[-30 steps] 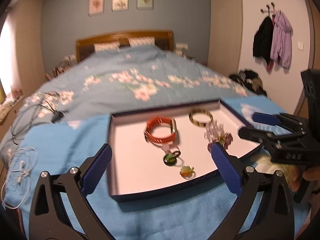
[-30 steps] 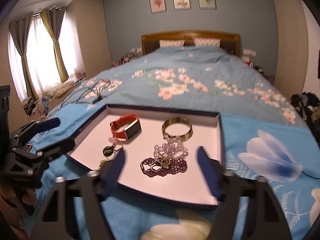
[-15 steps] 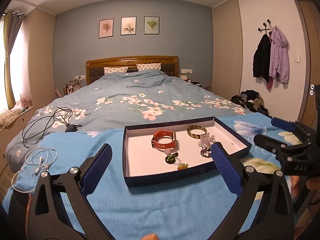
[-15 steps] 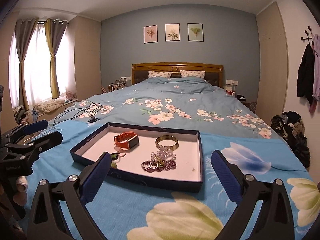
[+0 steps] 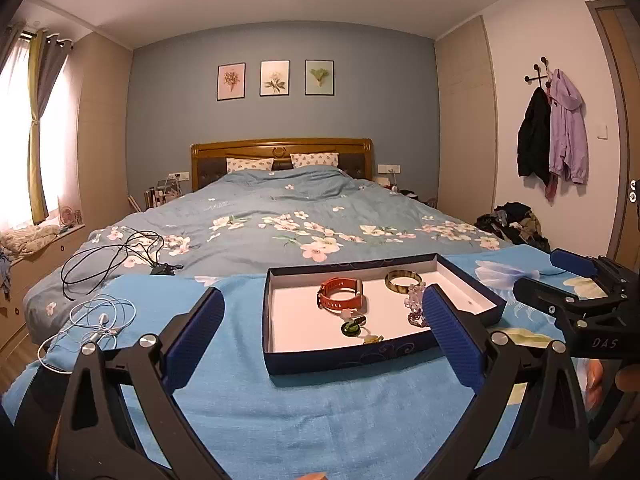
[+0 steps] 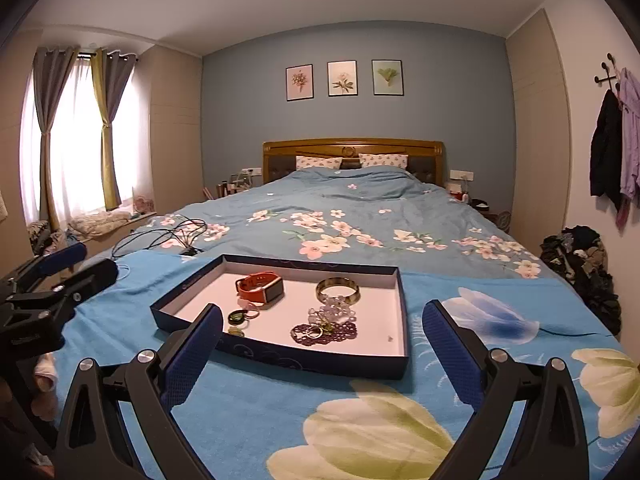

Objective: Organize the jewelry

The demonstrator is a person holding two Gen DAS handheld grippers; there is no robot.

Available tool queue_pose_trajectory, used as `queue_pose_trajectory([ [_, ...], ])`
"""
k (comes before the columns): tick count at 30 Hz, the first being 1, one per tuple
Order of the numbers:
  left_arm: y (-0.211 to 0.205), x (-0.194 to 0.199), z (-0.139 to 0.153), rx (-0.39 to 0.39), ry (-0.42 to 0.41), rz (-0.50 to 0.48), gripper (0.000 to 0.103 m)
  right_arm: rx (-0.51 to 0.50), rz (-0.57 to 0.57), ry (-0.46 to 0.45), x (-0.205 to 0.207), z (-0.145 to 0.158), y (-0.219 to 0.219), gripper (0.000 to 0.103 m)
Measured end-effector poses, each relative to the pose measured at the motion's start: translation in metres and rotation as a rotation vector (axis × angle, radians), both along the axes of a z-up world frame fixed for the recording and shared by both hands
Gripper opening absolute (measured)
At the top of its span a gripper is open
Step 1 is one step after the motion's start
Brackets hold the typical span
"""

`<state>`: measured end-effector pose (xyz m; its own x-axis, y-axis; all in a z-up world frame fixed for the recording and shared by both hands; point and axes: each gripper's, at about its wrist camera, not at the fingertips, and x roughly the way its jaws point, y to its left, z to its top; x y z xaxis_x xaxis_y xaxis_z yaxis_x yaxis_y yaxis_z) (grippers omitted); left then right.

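Jewelry is all sitting inside the shallow navy box lid (image 6: pixel 394 312) on the blue blanket (image 6: pixel 248 408) at the foot of the bed: orange watch (image 6: pixel 260 286), gold bangle (image 6: pixel 338 289), clear bead cluster (image 6: pixel 334 312), purple bead strand (image 6: pixel 324 332), green pendant (image 6: pixel 238 316) and a small yellow-green piece (image 5: pixel 374 338) near the front wall. Beads and strand are lying heaped together, touching; watch and bangle are lying apart.

Left gripper (image 5: pixel 324 332) is hanging short of the lid, jaws wide apart, nothing between them. Right gripper (image 6: pixel 322 344) is hanging likewise; its jaws have just been opening to full spread, empty. Both are pointing slightly downward at the lid, one from each side, probably so each can work its own half.

Judgement: no sorting is showing yet. Tangled beads are likely needing a careful, separate pick.
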<state>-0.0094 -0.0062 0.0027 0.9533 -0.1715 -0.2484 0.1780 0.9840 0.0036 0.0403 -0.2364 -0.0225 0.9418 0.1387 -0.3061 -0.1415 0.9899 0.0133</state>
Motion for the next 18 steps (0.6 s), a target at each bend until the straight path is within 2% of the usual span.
queue_pose_trajectory([
  [12,-0.0014,-0.0077,0.0048,0.012,-0.039,0.046,0.097,-0.020,-0.017,-0.018,-0.0039,0.0037,0.0031,0.096],
  [18,-0.0002,-0.0046,0.0041,0.007,-0.034,0.060,0.097,-0.023,-0.019,-0.023,-0.0045,0.0057,0.0041,0.096],
])
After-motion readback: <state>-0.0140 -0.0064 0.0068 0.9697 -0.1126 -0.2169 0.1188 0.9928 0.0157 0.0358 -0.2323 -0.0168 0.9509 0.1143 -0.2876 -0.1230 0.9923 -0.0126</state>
